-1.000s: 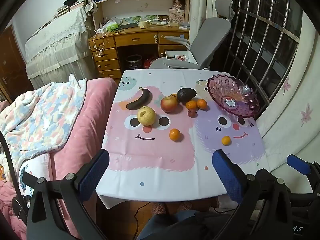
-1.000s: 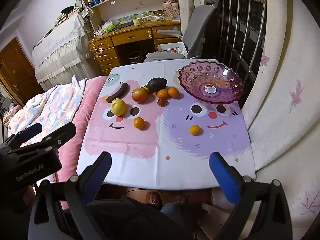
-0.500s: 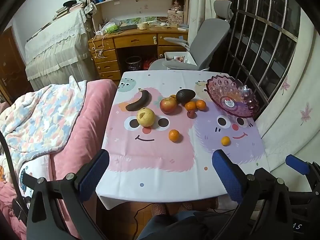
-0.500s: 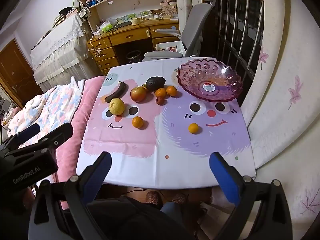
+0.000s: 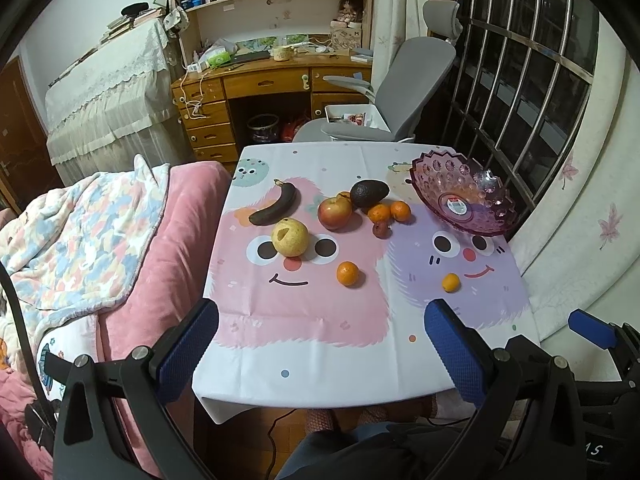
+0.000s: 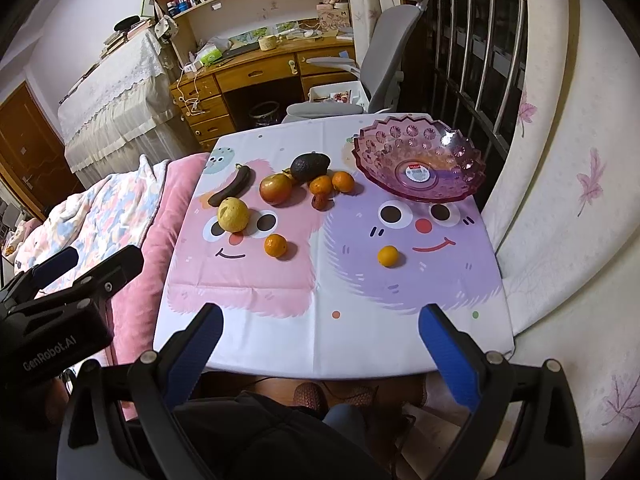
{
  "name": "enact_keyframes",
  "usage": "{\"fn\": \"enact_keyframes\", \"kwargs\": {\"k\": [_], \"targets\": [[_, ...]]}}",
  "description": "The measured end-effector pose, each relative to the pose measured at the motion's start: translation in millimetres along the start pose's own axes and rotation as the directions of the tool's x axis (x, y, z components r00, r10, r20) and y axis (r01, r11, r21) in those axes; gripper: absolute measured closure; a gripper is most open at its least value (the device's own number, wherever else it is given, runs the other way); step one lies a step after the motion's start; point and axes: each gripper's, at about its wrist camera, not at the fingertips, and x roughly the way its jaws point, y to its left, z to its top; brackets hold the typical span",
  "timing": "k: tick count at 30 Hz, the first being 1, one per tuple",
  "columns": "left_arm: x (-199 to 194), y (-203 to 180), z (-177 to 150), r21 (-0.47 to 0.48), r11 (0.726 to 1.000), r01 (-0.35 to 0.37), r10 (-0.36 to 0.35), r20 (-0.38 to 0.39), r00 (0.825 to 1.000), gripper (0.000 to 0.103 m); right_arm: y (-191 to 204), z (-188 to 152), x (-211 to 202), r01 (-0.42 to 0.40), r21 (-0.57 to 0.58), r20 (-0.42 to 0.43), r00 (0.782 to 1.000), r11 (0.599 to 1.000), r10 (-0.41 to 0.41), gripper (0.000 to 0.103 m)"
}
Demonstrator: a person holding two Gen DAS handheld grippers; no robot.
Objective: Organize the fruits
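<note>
Fruits lie on a cartoon tablecloth: a dark banana (image 5: 276, 209), a yellow pear (image 5: 290, 237), a red apple (image 5: 334, 212), an avocado (image 5: 369, 193), two small oranges (image 5: 389, 212) side by side, a small dark red fruit (image 5: 381, 230), an orange (image 5: 347, 273) and a small orange (image 5: 451, 282). An empty purple glass bowl (image 5: 462, 199) stands at the far right; it also shows in the right wrist view (image 6: 418, 171). My left gripper (image 5: 320, 350) and right gripper (image 6: 320, 348) are open and empty, above the table's near edge.
A pink bed with a patterned blanket (image 5: 76, 236) adjoins the table's left side. A grey office chair (image 5: 394, 100) and a wooden desk (image 5: 256, 96) stand behind the table. A barred window (image 5: 520, 80) and a curtain (image 5: 580, 232) are to the right.
Both grippers have shifted slightly, so the table looks a little lower and closer. The fruits and bowl have not moved.
</note>
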Motion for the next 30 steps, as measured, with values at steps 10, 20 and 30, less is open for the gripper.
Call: {"fn": "enact_keyframes", "kwargs": {"k": [10, 20, 30], "targets": [[16, 23, 5, -0.01, 0.999, 0.036, -0.036, -0.025, 0.999, 0.001, 9, -1, 7, 0.028, 0.009, 0.003, 1.0, 1.0, -0.028, 0.004], [35, 43, 15, 0.01, 0.996, 0.088, -0.088, -0.026, 0.996, 0.001, 29, -2, 3, 0.077, 0.015, 0.104, 0.991, 0.997, -0.078, 0.004], [72, 39, 25, 0.083, 0.985, 0.153, -0.145, -0.092, 0.985, 0.001, 28, -11, 19, 0.183, 0.058, 0.148, 0.971, 0.981, -0.19, 0.004]]}}
